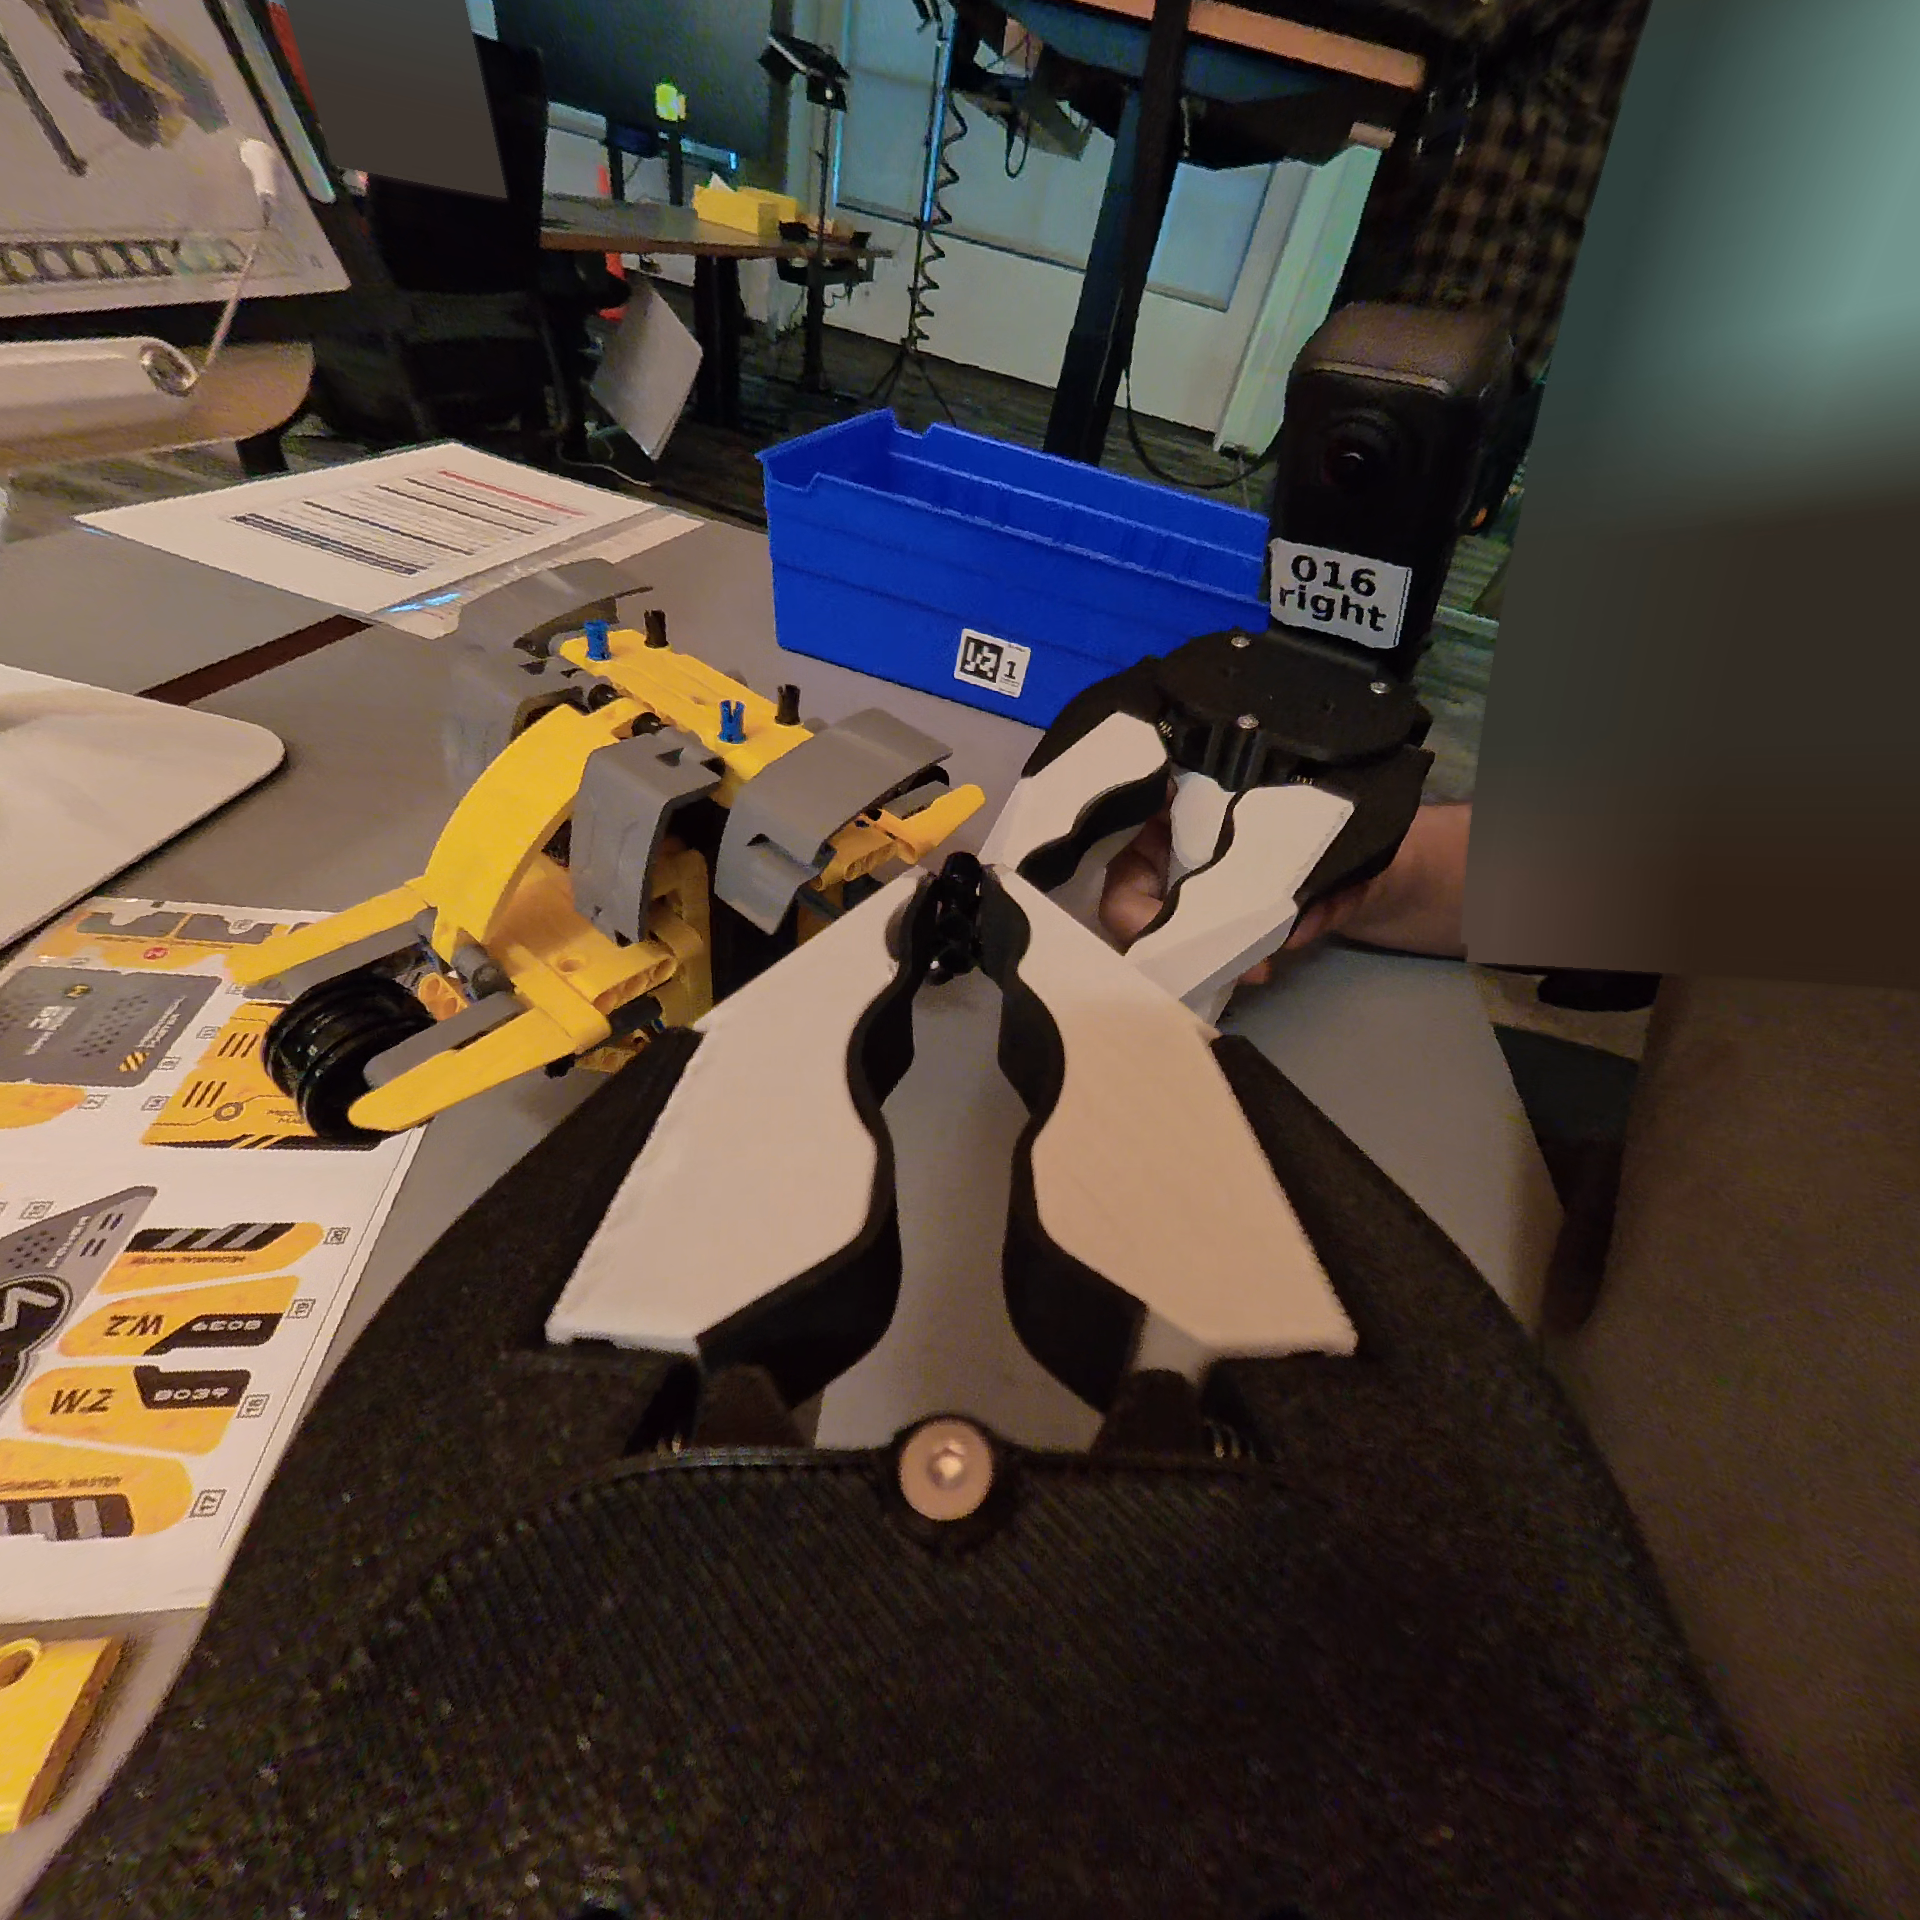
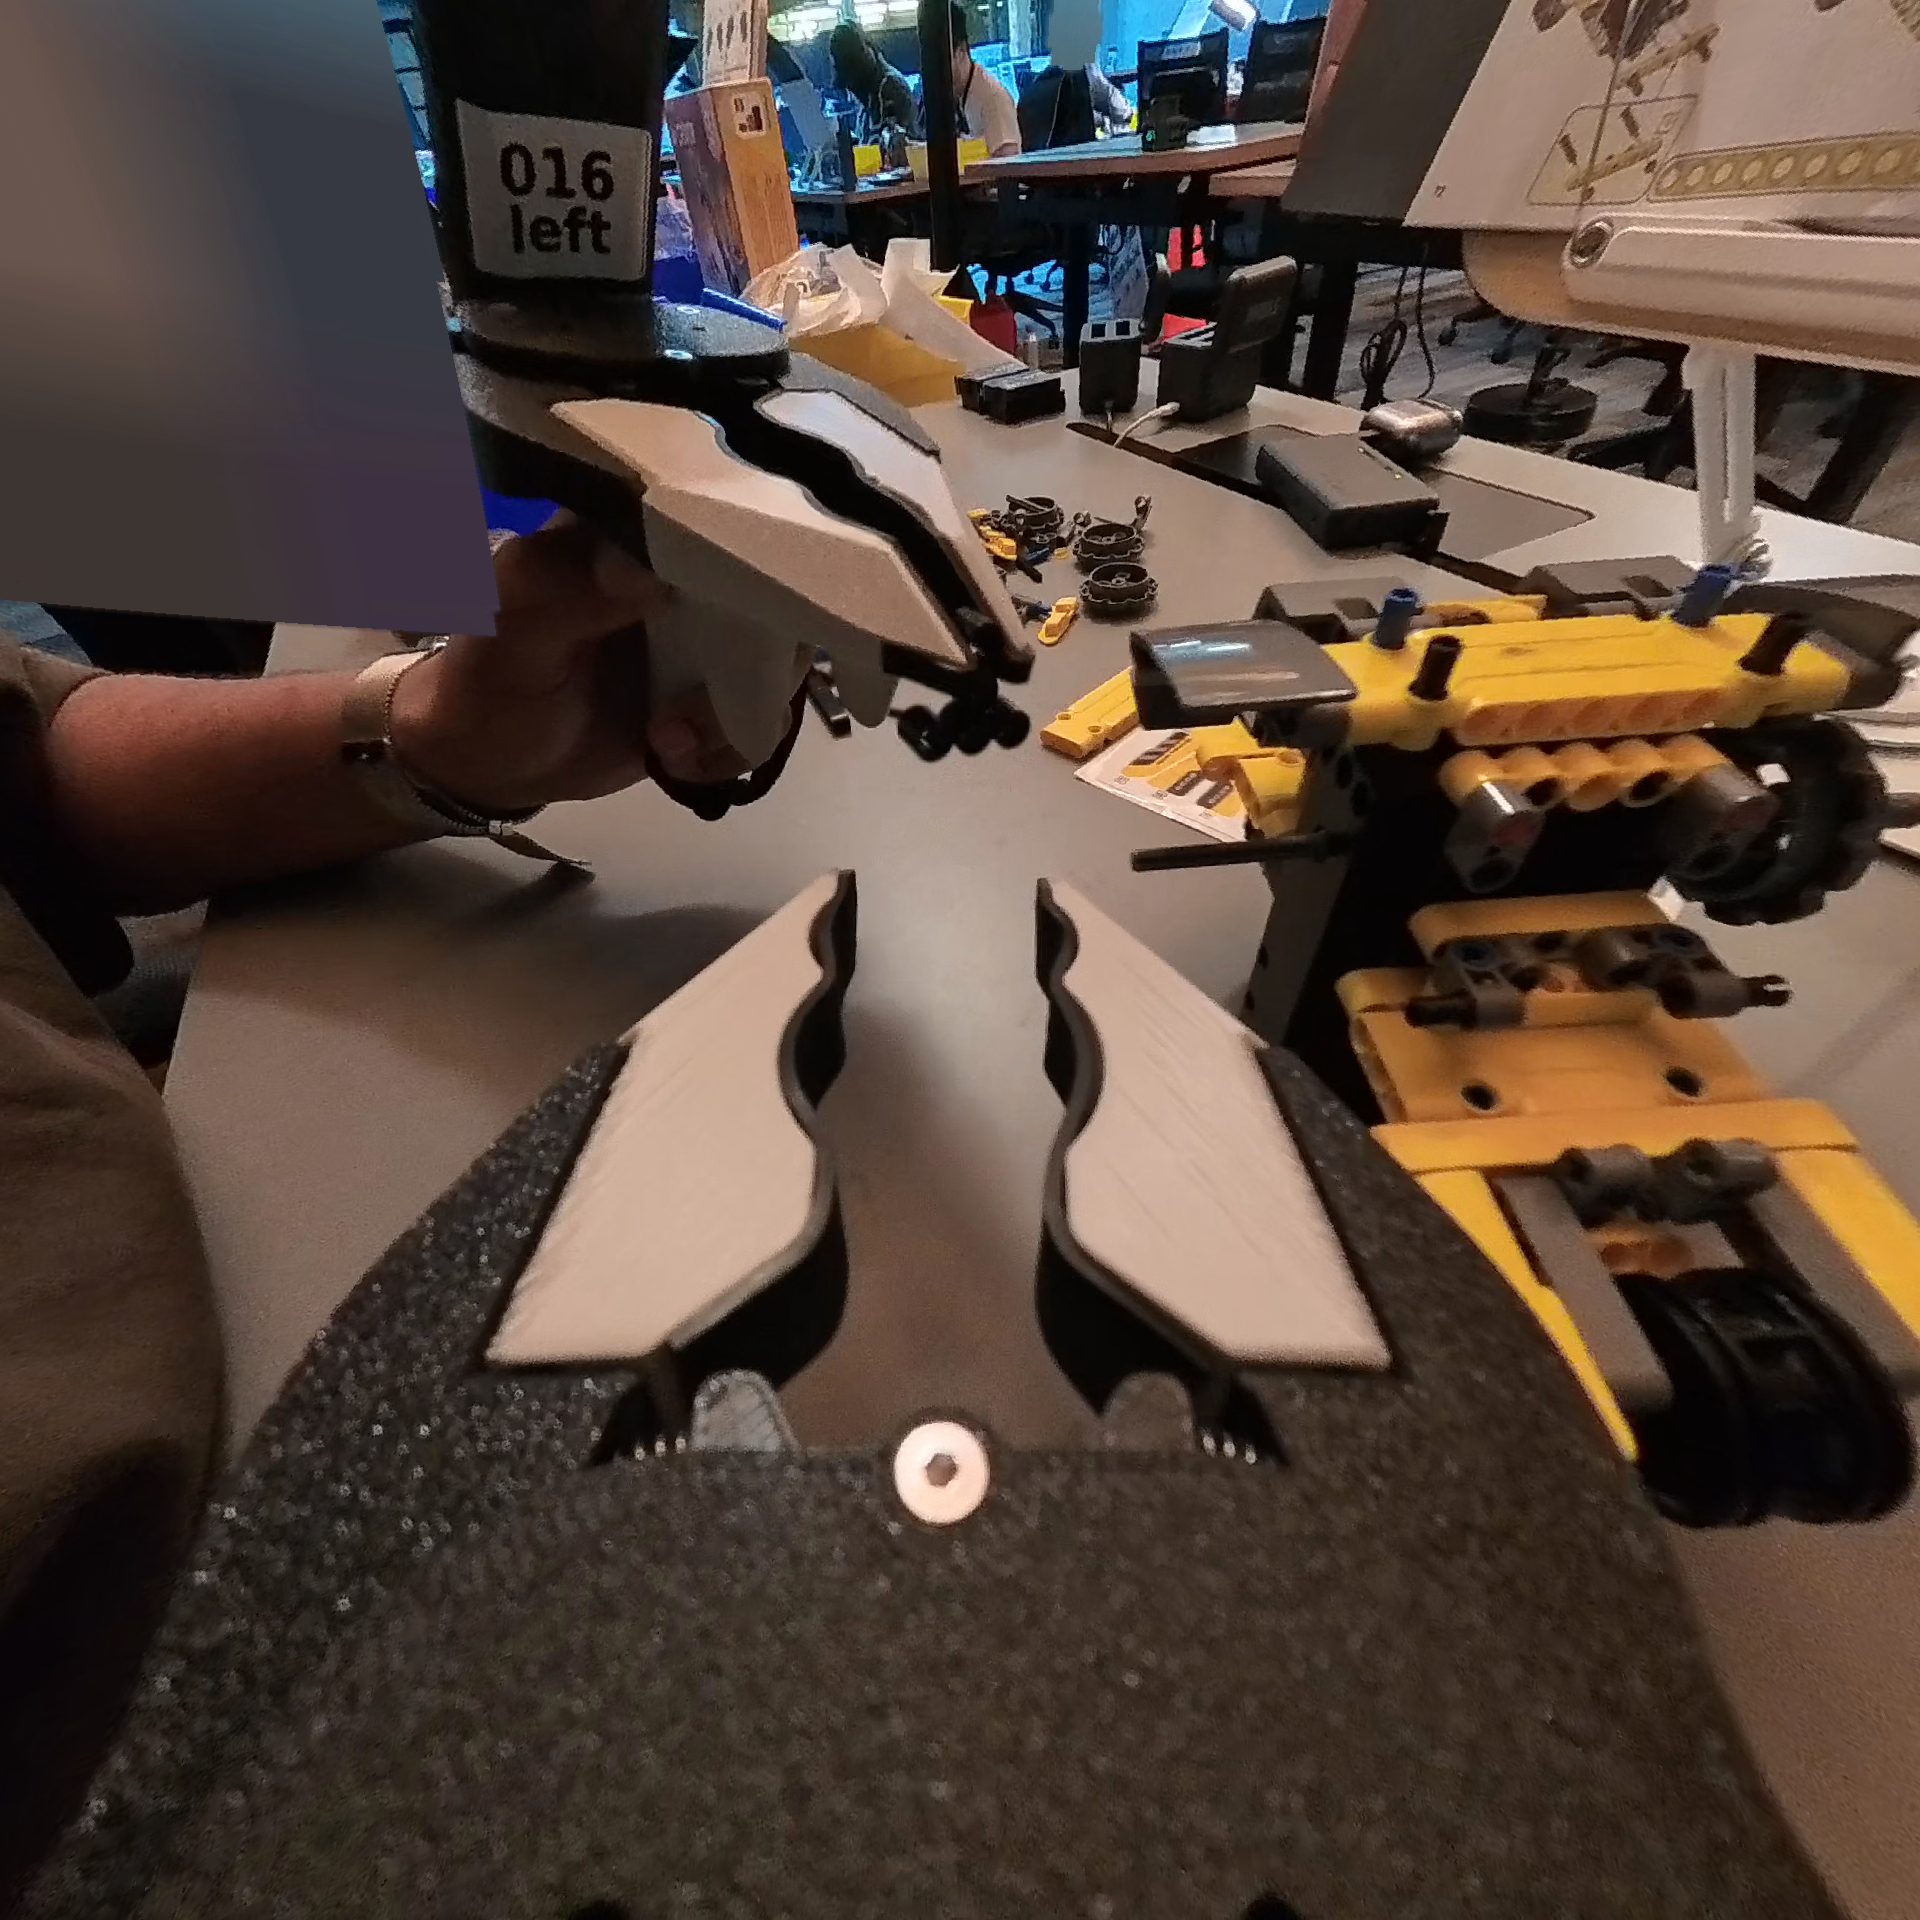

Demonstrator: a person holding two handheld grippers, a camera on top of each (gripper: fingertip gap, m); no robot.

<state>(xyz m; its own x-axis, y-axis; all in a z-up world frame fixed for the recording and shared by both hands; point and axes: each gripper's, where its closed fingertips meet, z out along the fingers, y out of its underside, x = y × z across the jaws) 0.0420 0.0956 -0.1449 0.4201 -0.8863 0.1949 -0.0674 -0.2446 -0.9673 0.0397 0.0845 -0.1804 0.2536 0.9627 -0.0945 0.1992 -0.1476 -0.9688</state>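
My left gripper [image 1: 954, 909] is shut on a small black connector piece [image 1: 954, 920], held above the grey table just right of a yellow and grey brick vehicle [image 1: 582, 873]. In the right wrist view the left gripper [image 2: 982, 665] shows with the black piece [image 2: 961, 722] hanging from its tips. My right gripper [image 2: 945, 904] is open and empty over bare table, left of the vehicle [image 2: 1558, 831]. In the left wrist view the right gripper [image 1: 1210, 997] stands just behind the left fingertips.
A blue bin [image 1: 997, 561] stands behind the vehicle. A sticker sheet [image 1: 156, 1247] lies at the left. Loose black and yellow parts [image 2: 1060, 551] lie farther back on the table [image 2: 935, 810]. An instruction booklet on a stand [image 2: 1662, 135] is at the back right. The tips of both grippers are at nearly the same place.
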